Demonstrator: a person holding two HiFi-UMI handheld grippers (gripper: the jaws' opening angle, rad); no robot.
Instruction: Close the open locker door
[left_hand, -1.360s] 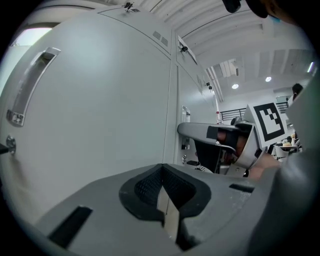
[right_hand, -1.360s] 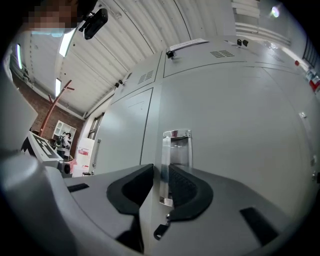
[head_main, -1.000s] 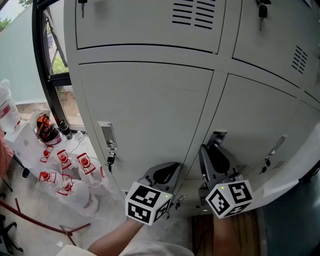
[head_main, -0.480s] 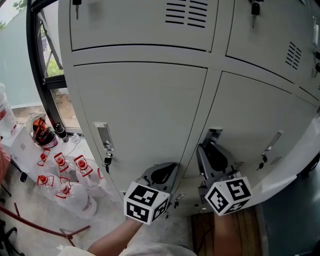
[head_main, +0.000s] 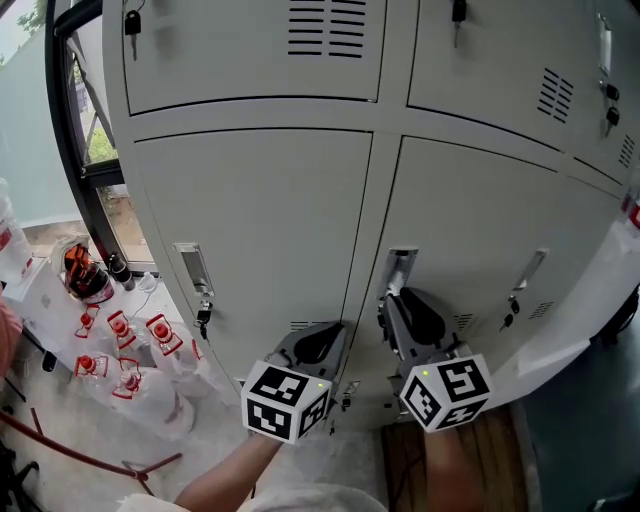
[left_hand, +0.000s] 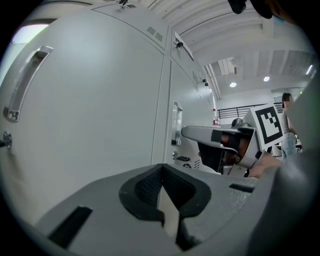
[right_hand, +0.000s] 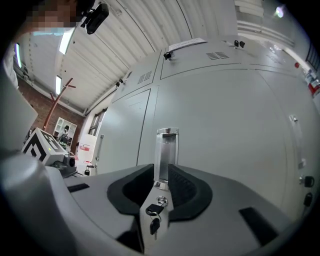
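Right gripper (head_main: 392, 305) is at the lower middle locker door (head_main: 480, 220), tips just under its recessed handle (head_main: 400, 265). In the right gripper view the handle (right_hand: 165, 152) and the key (right_hand: 155, 226) in its lock stand in the gap between the jaws. The jaws are part open and closing. Whether the pads touch the handle plate is unclear.

The door looks about flush with its neighbours, though the steep angle leaves that uncertain.

Left gripper (head_main: 325, 345) has its jaws tip to tip with nothing between them. It sits low before the left-hand door (head_main: 260, 220), beside the right gripper.
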